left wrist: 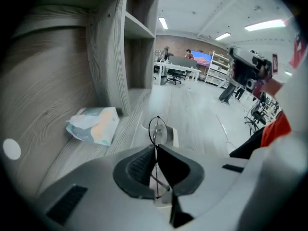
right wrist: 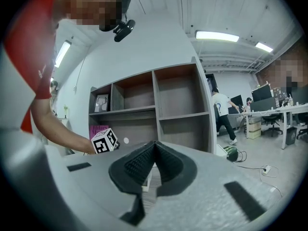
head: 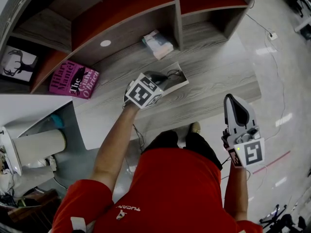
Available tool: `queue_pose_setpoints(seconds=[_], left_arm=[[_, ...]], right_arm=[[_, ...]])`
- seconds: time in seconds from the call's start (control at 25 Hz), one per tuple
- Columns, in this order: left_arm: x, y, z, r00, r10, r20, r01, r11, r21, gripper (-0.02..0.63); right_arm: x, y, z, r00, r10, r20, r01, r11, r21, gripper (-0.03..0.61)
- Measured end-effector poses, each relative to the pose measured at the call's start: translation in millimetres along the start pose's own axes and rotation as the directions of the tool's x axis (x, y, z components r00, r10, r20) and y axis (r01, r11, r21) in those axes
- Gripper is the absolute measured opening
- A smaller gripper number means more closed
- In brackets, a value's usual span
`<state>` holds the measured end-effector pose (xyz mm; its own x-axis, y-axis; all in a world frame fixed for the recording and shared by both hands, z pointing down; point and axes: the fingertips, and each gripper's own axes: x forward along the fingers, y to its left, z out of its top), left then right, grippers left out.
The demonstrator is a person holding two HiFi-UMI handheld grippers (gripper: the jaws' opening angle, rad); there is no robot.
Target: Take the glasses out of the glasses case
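Grey wood-grain desk top under a shelf unit, open office behind.

Left gripper: clenched on the glasses. Pads pinch the thin wire frame, and one round lens stands up past the tips. Glasses sit directly over the open white case, which lies flat on the desk top. Cannot tell whether the arms of the glasses are fully clear of the case.

Right gripper: jaws together, nothing between them. Held level, well apart from the desk.

Step in hand (judgement): lifting the glasses clear of the case.
- Rise straight up until the arms clear the rim. Dragging sideways would likely snag them or pull the light case along.
- Keep pinch pressure modest. The wire is thin and would bend, and a slack grip would let the frame pivot between the pads.
- Keep pads off the lens.
- The free right gripper could pin the case if it lifts with the glasses.
- Set the glasses down on bare desk, away from the tissue pack.

Writing:
- Pink book on the lower shelf reads "Hilary Mantel" and "The Giant, O'Brien".
- Deer picture has no legible text.
- White print on the red shirt is inverted and too small to read.
- Cube carries black square markers only.
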<state>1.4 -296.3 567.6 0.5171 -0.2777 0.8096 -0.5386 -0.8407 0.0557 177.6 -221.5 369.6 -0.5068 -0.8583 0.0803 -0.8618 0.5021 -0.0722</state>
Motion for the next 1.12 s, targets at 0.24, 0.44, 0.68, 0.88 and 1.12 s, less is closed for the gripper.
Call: queue_pose_setpoints(seconds=[0.24, 0.44, 0.68, 0.88, 1.12], left_arm=[[-27.5, 0.5, 24.7, 0.99, 0.064, 0.125, -0.065, 0.998, 0.007, 0.025], [-51.8, -5.5, 44.2, 0.969, 0.104, 0.226, -0.107, 0.994, 0.002, 0.025], [-85.7, -21.2, 73.5, 0.916, 0.118, 0.384, -0.114, 0.993, -0.033, 0.025], [-115.1, -33.7, 96.9, 0.845, 0.141, 0.516, -0.136, 0.99, -0.048, 0.025], [-153.3, -49.6, 123.9, 0.739, 0.16, 0.655, -0.169, 0.984, -0.051, 0.025]], right_arm=[[4.0, 10.2, 6.7, 1.0, 0.016, 0.004, -0.016, 1.0, -0.006, 0.005], [8.6, 18.6, 16.2, 0.999, 0.034, 0.029, -0.034, 0.999, -0.022, 0.005], [14.8, 29.8, 24.4, 0.997, 0.061, 0.044, -0.059, 0.998, -0.031, 0.005], [19.1, 40.5, 31.4, 0.995, 0.083, 0.06, -0.081, 0.996, -0.038, 0.005], [21.2, 52.8, 42.9, 0.99, 0.11, 0.087, -0.106, 0.993, -0.043, 0.005]])
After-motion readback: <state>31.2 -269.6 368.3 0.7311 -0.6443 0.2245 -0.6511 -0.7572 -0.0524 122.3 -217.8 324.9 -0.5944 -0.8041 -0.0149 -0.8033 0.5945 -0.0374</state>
